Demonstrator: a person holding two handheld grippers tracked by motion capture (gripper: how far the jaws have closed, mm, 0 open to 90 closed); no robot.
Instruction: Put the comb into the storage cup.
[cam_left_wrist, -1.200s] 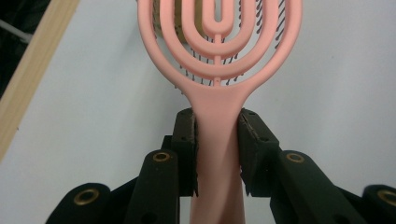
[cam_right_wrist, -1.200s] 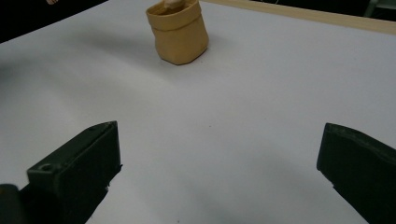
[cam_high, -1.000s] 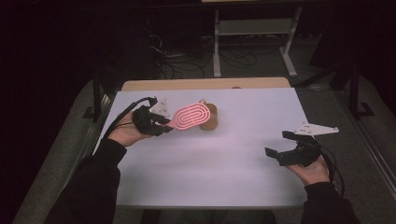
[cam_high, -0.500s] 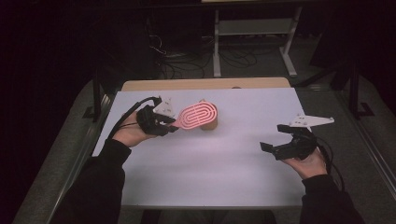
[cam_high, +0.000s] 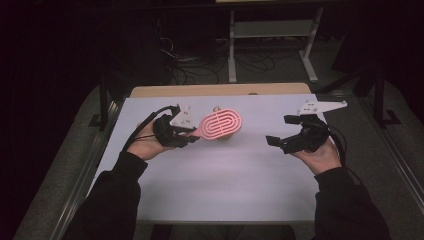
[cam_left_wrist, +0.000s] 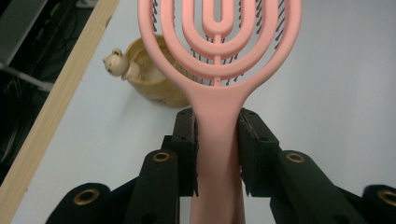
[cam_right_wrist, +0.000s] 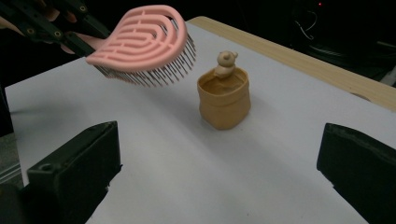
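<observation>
Two tools over white table (cam_high: 210, 180), left tool (cam_high: 192, 134) gripping brush (cam_high: 220, 124)

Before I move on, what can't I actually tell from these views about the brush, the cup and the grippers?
- Hairbrush: left gripper view cuts off the head's top and the handle's lower end.
- Cup: its inside is too shaded in the right gripper view; the brush head covers most of it in the high view.
- Bear figure: too small for detail.
- Right gripper: frame edges crop its jaws, which stand wide apart.
- Left gripper: shut on the handle; how far down its grip reaches is hidden.
</observation>
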